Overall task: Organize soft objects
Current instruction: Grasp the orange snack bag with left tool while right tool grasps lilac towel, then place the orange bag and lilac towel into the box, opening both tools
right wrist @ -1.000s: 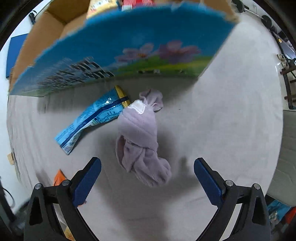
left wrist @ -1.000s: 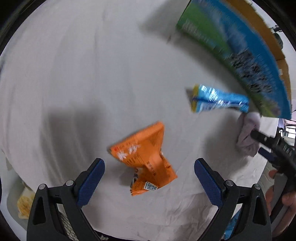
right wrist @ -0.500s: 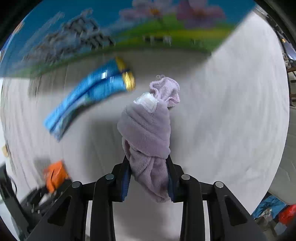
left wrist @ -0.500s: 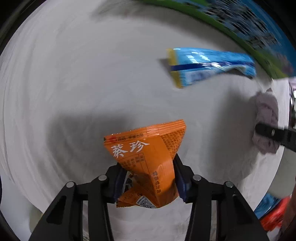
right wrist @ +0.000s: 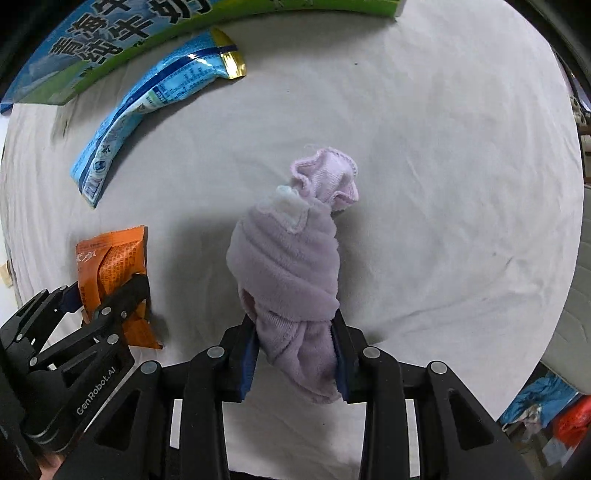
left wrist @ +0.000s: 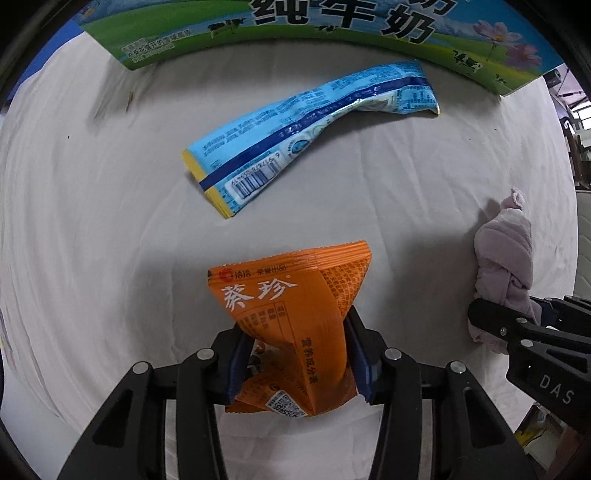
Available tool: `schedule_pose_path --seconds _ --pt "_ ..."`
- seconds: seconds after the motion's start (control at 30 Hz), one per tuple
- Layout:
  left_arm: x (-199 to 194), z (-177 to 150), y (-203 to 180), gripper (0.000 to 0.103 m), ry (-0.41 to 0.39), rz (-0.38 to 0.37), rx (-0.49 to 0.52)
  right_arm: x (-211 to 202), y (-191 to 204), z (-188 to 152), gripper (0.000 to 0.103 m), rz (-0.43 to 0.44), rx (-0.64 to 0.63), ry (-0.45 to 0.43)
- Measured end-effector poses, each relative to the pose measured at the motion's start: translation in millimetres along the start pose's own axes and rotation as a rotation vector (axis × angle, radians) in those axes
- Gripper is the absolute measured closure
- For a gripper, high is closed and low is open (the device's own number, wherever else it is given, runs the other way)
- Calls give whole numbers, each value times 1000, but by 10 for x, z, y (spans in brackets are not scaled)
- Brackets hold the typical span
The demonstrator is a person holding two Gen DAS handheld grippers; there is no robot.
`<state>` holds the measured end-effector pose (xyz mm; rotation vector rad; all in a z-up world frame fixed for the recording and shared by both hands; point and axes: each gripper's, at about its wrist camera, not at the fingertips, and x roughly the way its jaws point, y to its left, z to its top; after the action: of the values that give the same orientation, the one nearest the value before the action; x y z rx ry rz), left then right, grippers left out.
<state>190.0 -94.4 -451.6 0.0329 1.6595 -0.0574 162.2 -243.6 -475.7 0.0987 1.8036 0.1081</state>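
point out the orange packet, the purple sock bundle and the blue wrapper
orange packet (left wrist: 291,317), left wrist view, printed front face
purple sock bundle (right wrist: 284,258), right wrist view, wrapped middle
blue wrapper (left wrist: 295,136), left wrist view, creased centre

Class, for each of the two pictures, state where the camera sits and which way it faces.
Left wrist: on the left gripper, looking along its fingers at the clamped orange snack packet; the right gripper shows at right.
Right wrist: on the right gripper, facing its clamped lilac sock bundle; left gripper alongside.
Shared: blue wrapper, milk carton box, white cloth.
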Motion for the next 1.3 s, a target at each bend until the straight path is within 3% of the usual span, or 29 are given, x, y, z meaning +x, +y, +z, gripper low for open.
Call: schedule_pose_path --seconds 0.23,0.43,0.53,0.67,0.93,1.17,1.3 --pt "-569 19 26 61 -67 -63 20 -407 151 -88 73 20 -34 -57" --pt "-1544 184 17 61 -226 -122 62 -1202 209 -52 73 97 -82 -153" --pt "-2022 479 271 61 -289 -141 84 -1618 304 56 73 131 -107 -209" --pt "-2454 969 409 61 -380 -99 114 -2141 491 336 73 138 -137 -301" --pt "-2379 1925 878 61 -402 -64 82 -2464 884 1273 73 125 -106 -355" --pt "-1974 2632 1016 61 -307 -53 67 -1982 919 1998 73 116 -47 -264" --pt "-1617 2907 1040 61 -236 -38 66 -1627 937 2189 73 98 -24 -210"
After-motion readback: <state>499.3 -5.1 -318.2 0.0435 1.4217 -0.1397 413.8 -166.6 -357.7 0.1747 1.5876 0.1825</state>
